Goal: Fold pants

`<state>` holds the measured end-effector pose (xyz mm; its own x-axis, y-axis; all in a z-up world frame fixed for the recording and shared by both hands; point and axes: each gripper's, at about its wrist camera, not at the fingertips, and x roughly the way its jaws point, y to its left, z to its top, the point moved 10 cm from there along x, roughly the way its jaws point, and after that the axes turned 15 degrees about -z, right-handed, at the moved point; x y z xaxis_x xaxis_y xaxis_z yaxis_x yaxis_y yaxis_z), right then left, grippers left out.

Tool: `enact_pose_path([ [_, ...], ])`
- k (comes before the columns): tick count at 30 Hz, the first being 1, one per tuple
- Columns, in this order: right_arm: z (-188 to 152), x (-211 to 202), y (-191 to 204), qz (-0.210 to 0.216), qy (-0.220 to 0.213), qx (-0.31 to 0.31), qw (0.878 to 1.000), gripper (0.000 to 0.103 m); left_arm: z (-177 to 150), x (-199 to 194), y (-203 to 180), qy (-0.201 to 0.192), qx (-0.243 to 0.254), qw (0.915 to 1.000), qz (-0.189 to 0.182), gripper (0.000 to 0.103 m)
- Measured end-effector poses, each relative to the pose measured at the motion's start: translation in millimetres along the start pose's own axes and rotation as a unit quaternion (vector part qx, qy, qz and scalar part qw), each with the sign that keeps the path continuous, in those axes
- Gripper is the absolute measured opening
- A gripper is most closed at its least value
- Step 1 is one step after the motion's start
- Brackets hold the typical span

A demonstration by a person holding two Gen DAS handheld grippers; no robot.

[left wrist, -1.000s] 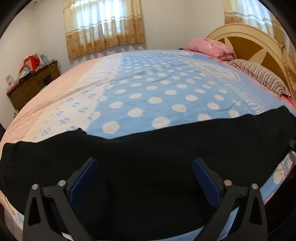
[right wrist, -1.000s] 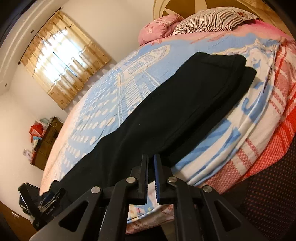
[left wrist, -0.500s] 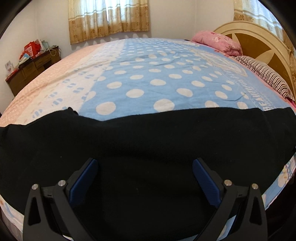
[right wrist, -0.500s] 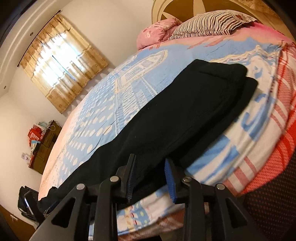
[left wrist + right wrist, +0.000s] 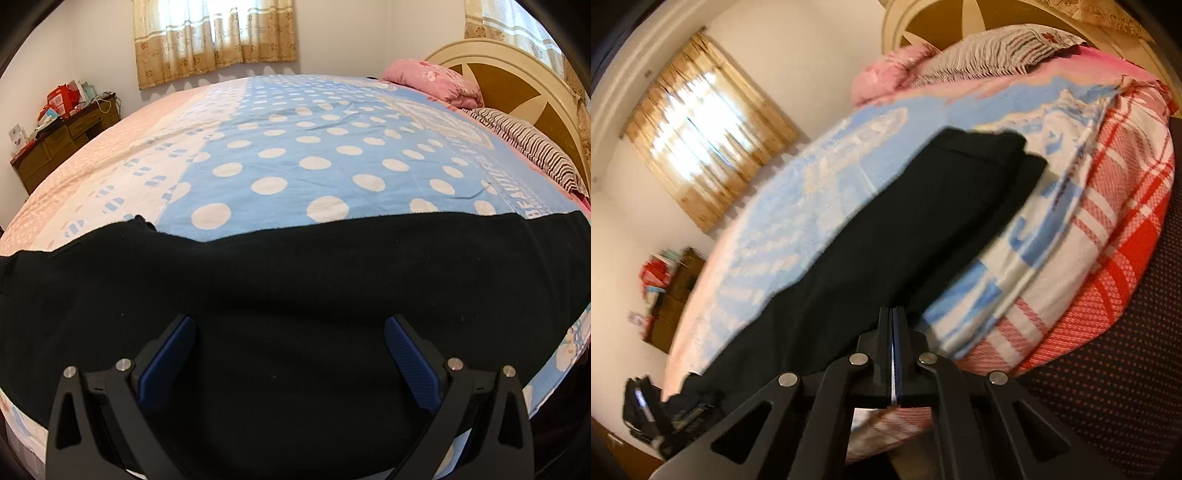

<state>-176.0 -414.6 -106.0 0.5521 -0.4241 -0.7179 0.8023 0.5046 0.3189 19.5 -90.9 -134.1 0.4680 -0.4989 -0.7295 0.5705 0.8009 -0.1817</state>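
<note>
- Looking along my left gripper [image 5: 290,343], I see the black fabric pants [image 5: 295,280] laid lengthwise across the near edge of the blue polka-dot bedsheet [image 5: 317,162], running from nine o'clock to three o'clock.
- Its blue-padded jaws stand wide apart above the cloth, holding nothing.
- My right gripper [image 5: 893,350] has just been closing and its jaws now meet; whether a thin edge of cloth is pinched between them I cannot tell, since the pads sit right at the near hem.
- From that wrist the pants stretch away toward one o'clock, ending short of the striped pillow [image 5: 990,51].
- To fold well, I judge both grippers should take matching corners of one end, lift together, and carry it evenly over the other end, keeping the edges aligned.
</note>
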Motion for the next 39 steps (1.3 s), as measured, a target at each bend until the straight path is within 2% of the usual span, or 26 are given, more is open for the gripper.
enact_pose_path([
  [5, 8, 0, 4, 0.020, 0.002, 0.019, 1.000, 0.003, 1, 0, 0, 0.001, -0.001, 1.0000, -0.001, 0.103],
  [10, 1, 14, 7, 0.020, 0.033, 0.027, 0.999, 0.005, 0, 0, -1, 0.001, -0.001, 1.0000, -0.001, 0.103],
  [20, -3, 6, 1, 0.013, 0.030, 0.025, 0.999, 0.007, 1, 0, 0, 0.003, -0.002, 1.0000, -0.002, 0.103],
  [22, -6, 5, 2, 0.014, 0.035, 0.022, 0.999, 0.017, 1, 0, 0, 0.002, -0.004, 1.0000, -0.002, 0.103],
  [23, -7, 3, 5, 0.021, 0.035, 0.019, 0.999, 0.030, 1, 0, 0, 0.002, -0.003, 1.0000, -0.002, 0.103],
  [24, -7, 1, 7, 0.028, 0.033, 0.018, 0.999, 0.038, 1, 0, 0, 0.003, -0.001, 1.0000, -0.001, 0.103],
  [25, -6, -1, 9, 0.032, 0.028, 0.017, 0.999, 0.054, 1, 0, 0, 0.003, -0.001, 1.0000, -0.002, 0.103],
  [26, -4, -4, 10, 0.033, 0.020, 0.016, 0.999, 0.061, 1, 0, 0, 0.003, -0.001, 1.0000, -0.003, 0.103],
  [30, 4, -7, 8, 0.000, -0.004, -0.002, 1.000, 0.061, 1, 0, 1, 0.003, -0.001, 1.0000, -0.003, 0.103],
  [34, 11, -3, 7, -0.005, -0.022, -0.008, 1.000, 0.060, 1, 1, 1, 0.003, -0.002, 1.0000, -0.003, 0.103],
  [36, 15, 0, 9, -0.006, -0.026, -0.014, 1.000, 0.050, 1, 1, 1, 0.003, -0.002, 1.0000, -0.003, 0.103],
  [39, 17, -2, 8, -0.009, -0.034, -0.020, 0.999, 0.048, 1, 0, 1, 0.004, -0.001, 1.0000, -0.003, 0.103],
])
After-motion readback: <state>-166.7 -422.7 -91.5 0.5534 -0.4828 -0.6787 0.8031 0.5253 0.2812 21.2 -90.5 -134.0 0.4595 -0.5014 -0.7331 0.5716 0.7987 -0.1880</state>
